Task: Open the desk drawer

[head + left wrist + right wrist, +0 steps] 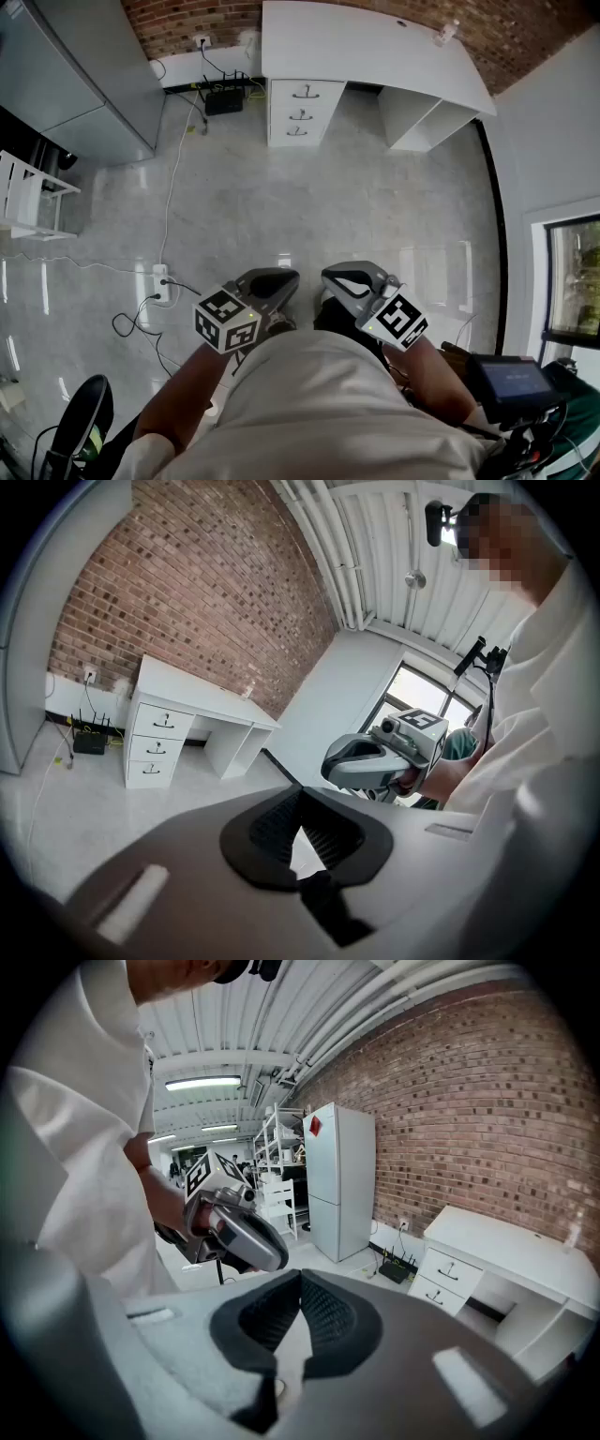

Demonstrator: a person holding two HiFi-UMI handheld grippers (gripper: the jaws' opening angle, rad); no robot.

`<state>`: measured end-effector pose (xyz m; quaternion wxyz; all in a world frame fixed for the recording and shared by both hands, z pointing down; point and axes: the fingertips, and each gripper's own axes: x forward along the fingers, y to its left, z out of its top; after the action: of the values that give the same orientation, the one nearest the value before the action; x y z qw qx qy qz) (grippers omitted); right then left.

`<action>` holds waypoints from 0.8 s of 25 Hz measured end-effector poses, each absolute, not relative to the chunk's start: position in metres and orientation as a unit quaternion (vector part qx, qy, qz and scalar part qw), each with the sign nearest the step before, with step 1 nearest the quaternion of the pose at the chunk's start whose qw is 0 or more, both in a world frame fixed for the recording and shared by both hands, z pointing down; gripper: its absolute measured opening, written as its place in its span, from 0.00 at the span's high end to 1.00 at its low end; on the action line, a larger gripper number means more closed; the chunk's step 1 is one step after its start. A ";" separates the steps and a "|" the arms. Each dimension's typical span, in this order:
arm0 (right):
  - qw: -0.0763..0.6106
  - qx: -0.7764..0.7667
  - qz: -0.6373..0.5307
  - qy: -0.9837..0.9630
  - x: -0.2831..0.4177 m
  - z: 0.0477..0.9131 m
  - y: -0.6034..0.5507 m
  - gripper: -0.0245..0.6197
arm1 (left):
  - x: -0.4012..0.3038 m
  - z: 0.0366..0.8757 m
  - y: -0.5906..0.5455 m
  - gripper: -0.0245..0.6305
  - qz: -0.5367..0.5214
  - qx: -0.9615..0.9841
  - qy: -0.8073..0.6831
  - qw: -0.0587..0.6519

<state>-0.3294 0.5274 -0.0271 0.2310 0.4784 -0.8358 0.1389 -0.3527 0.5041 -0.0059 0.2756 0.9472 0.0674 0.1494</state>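
A white desk [356,42] stands against the brick wall at the far end of the room, several steps away. Its stack of three drawers [301,112] is closed, each with a dark handle. The desk also shows in the left gripper view [187,691] and in the right gripper view [511,1251]. My left gripper [277,281] and right gripper [342,277] are held close to my body, side by side, above the floor. Both are shut with nothing between the jaws. The left gripper view catches the right gripper [370,761] beside it.
A grey fridge [84,75] stands at the left wall, a white rack [28,197] below it. A black router [223,98] and cables lie by the wall socket, a power strip [159,281] near my feet. A small bottle [445,33] stands on the desk.
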 end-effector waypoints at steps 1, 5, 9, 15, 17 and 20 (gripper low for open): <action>0.234 0.477 0.138 -0.836 -0.330 -0.028 0.528 0.96 | -0.353 -0.005 0.505 0.96 0.147 0.945 0.068 0.283; 0.234 0.476 0.135 -0.837 -0.329 -0.030 0.522 0.96 | -0.350 -0.003 0.505 0.96 0.139 0.940 0.076 0.301; 0.234 0.459 0.132 -0.847 -0.282 -0.023 0.494 0.96 | -0.302 0.007 0.486 0.96 0.147 0.937 0.070 0.309; 0.224 0.438 0.123 -0.862 -0.194 -0.027 0.453 0.95 | -0.217 0.016 0.451 0.96 0.150 0.924 0.046 0.348; 0.223 0.431 0.112 -0.867 -0.166 -0.028 0.441 0.93 | -0.188 0.019 0.438 0.96 0.137 0.918 0.039 0.369; 0.229 0.417 0.099 -0.874 -0.127 -0.027 0.422 0.91 | -0.147 0.027 0.415 0.96 0.127 0.913 0.020 0.386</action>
<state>-0.1273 0.4224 -0.0270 0.2288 0.4174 -0.8739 0.0988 -0.1475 0.4154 0.0267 0.3861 0.9135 0.0201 0.1269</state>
